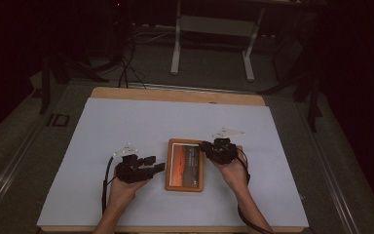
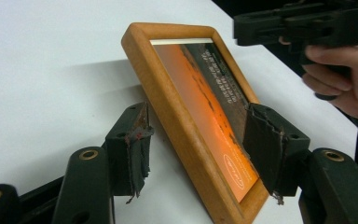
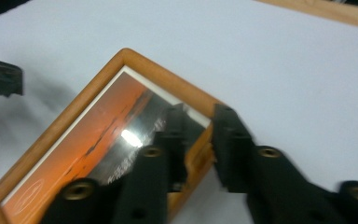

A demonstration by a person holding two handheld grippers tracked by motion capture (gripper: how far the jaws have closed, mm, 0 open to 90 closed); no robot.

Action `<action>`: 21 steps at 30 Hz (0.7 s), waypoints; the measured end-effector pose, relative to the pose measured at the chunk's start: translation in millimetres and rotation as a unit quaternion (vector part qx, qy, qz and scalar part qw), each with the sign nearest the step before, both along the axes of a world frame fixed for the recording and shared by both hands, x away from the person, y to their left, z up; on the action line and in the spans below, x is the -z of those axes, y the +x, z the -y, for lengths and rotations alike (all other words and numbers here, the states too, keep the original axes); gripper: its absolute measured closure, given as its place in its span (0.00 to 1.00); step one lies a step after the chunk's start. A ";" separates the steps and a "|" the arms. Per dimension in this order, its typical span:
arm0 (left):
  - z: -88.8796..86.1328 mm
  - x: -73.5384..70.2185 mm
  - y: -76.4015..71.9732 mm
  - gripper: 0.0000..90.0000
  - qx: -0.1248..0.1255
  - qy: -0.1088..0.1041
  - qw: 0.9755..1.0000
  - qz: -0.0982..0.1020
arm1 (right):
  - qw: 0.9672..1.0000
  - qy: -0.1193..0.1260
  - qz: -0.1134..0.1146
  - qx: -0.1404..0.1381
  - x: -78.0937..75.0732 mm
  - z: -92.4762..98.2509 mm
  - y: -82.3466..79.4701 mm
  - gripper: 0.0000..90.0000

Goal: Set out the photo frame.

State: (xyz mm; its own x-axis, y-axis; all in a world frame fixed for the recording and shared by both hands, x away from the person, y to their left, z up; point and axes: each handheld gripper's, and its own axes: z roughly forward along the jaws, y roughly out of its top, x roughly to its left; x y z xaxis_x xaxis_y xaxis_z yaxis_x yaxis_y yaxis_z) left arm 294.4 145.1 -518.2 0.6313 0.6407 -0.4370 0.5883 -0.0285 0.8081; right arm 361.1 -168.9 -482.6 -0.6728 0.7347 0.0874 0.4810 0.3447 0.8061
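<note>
A: Nearest the person, the left hand-held gripper [image 1: 158,163] stands spread around the near left edge of the picture frame [image 1: 184,165]. In the left gripper view one pad sits over the glass, the other hangs clear of the wooden rim, so nothing is pinched there.

B: And the right hand-held gripper [image 3: 198,140]?

A: Its jaws straddle the frame's right rim, one over the glass and one outside the wood, looking pressed onto it. The frame rests around the middle of the white counter [image 1: 126,122], its right side apparently tipped up.

B: How should the lift be done well?

A: Probably by keeping the right pinch on the wood rather than the slippery glass, raising slowly, and closing the left pads squarely on the rim before taking any weight.

B: Any writing?

A: Pale lines of text on the dark band of the orange print, and a small oval mark low down; both too blurred to read.
</note>
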 end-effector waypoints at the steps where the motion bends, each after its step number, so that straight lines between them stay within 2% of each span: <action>1: -0.6 -0.2 -0.2 0.45 0.002 -0.004 1.000 0.001 | 1.000 -0.009 0.015 -0.001 -0.1 -6.0 1.0 0.99; 6: -0.8 -0.7 -0.1 0.41 0.002 -0.005 1.000 0.004 | 1.000 -0.018 0.021 -0.005 0.4 -15.4 4.3 1.00; 12: 1.0 0.0 -0.7 0.42 0.003 0.008 1.000 0.006 | 0.999 -0.030 0.020 0.006 5.3 -18.7 9.1 1.00; 18: 1.3 0.3 -1.1 0.42 0.001 0.016 1.000 0.013 | 1.000 -0.015 0.010 0.007 12.4 -16.3 13.8 1.00; 21: 1.9 -0.4 -2.0 0.42 0.000 0.015 1.000 0.015 | 1.000 -0.020 0.011 0.008 12.2 -17.9 15.0 1.00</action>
